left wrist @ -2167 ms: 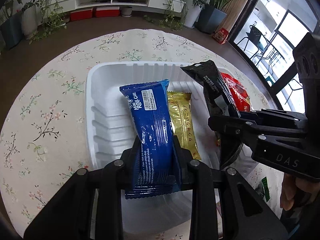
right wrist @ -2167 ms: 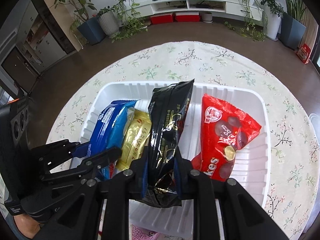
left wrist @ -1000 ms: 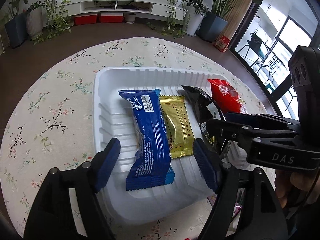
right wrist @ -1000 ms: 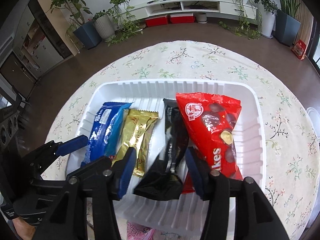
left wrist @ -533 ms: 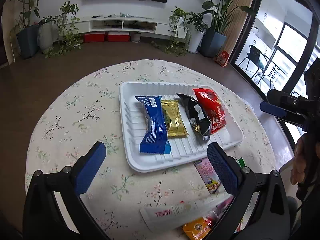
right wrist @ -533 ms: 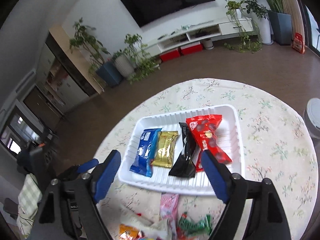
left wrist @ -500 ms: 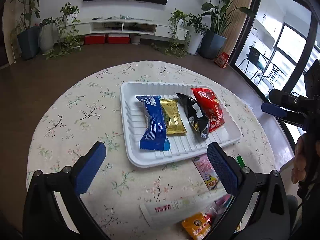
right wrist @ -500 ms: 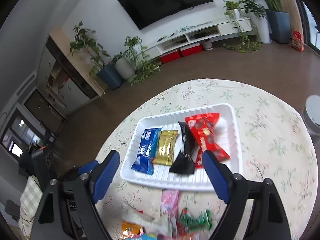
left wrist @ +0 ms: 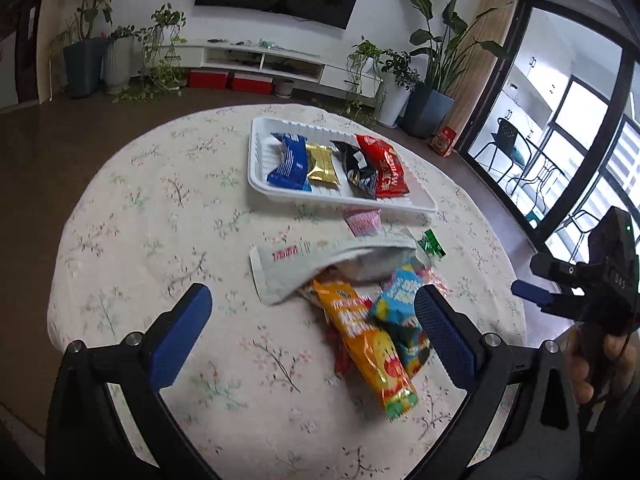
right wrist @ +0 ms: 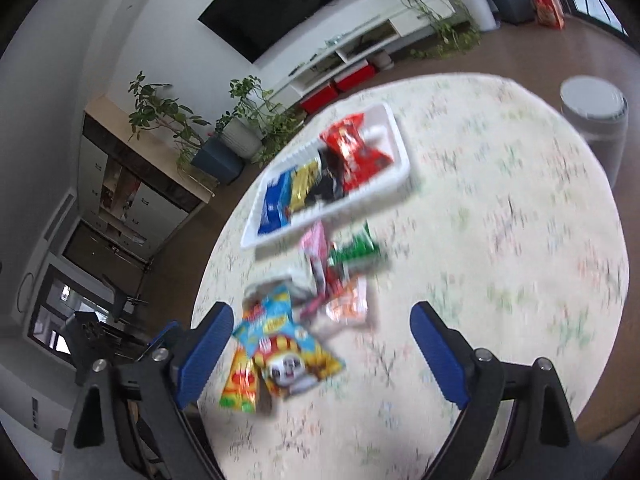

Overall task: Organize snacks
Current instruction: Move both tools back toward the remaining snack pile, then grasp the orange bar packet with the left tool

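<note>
Four snacks (left wrist: 338, 166) laid side by side in tray (left wrist: 416, 205). More snacks piled (left wrist: 372, 320) near it, maybe seven; blurred. Left gripper (left wrist: 310, 330) held wide, empty. Right gripper (right wrist: 320, 344) opening, empty.

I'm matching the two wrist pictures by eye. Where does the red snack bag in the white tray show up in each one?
Left wrist view: red snack bag in the upper middle, at the right end of the row in the white plastic tray.
Right wrist view: blurred, upper middle, again rightmost in the tray.
Shared landmark: the blue snack packet at the row's opposite end.
</note>
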`<state>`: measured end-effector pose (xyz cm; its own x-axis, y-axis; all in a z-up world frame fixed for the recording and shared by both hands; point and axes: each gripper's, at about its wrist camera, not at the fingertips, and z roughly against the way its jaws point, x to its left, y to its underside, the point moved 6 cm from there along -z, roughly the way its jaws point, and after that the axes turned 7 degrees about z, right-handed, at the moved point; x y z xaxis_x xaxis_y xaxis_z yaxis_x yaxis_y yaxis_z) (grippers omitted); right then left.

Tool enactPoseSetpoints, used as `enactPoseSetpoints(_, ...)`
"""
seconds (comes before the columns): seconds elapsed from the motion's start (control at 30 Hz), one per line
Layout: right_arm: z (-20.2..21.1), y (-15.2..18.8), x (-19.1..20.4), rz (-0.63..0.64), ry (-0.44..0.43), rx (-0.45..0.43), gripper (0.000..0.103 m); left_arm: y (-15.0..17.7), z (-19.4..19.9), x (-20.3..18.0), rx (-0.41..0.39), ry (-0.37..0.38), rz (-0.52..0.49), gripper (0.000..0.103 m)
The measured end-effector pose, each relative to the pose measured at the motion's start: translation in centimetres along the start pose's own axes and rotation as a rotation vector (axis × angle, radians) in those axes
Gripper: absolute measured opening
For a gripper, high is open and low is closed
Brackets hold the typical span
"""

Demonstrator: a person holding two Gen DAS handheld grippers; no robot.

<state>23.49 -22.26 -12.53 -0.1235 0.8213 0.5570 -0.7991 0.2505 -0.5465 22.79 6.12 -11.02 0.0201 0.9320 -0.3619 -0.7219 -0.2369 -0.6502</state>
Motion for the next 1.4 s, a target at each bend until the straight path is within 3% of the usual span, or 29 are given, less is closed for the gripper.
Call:
enactPoseSetpoints(0.13, 0.4, 3.3, -0.3, 0.025, 0.022, 0.02, 0.092, 2.8, 0.5, -0.6, 0.017, -0.033, 0.002, 0.103)
enactPoseSetpoints(0.23, 0.4, 4.4, 0.0, 0.048, 0.024, 0.027, 0.092, 3.6, -0.2, -1.3, 0.075, -0.028, 0.014, 0.103)
enactPoseSetpoints(0.37, 0.2, 5.0, 0.7, 0.079, 0.03, 0.04, 0.092, 3.5, -1.5, -2.7, 0.149, -0.032, -0.014, 0.103)
enactPoseSetpoints(0.5, -0.3, 5.5, 1.1, 0.135, 0.092, 0.06, 0.092, 3.2, -3.3, -3.1, 0.197, -0.048, -0.038, 0.101)
enactPoseSetpoints(0.9, -0.6, 6.0, 2.1, 0.241, 0.159, 0.069, 0.089, 2.6, -6.6, -2.8, 0.283, -0.093, -0.101, 0.1)
enactPoseSetpoints(1.03, -0.9, 6.3, 2.1, 0.253, 0.167, 0.076, 0.088, 2.9, -7.3, -2.5, 0.302, -0.085, -0.099, 0.085)
enactPoseSetpoints(1.27, -1.3, 6.6, 2.3, 0.26, 0.164, 0.085, 0.088, 2.7, -7.7, -1.8, 0.317, -0.077, -0.082, 0.083)
enactPoseSetpoints(1.4, -1.5, 6.7, 2.4, 0.269, 0.167, 0.086, 0.087, 2.8, -8.4, -1.7, 0.351, -0.064, -0.086, 0.067)
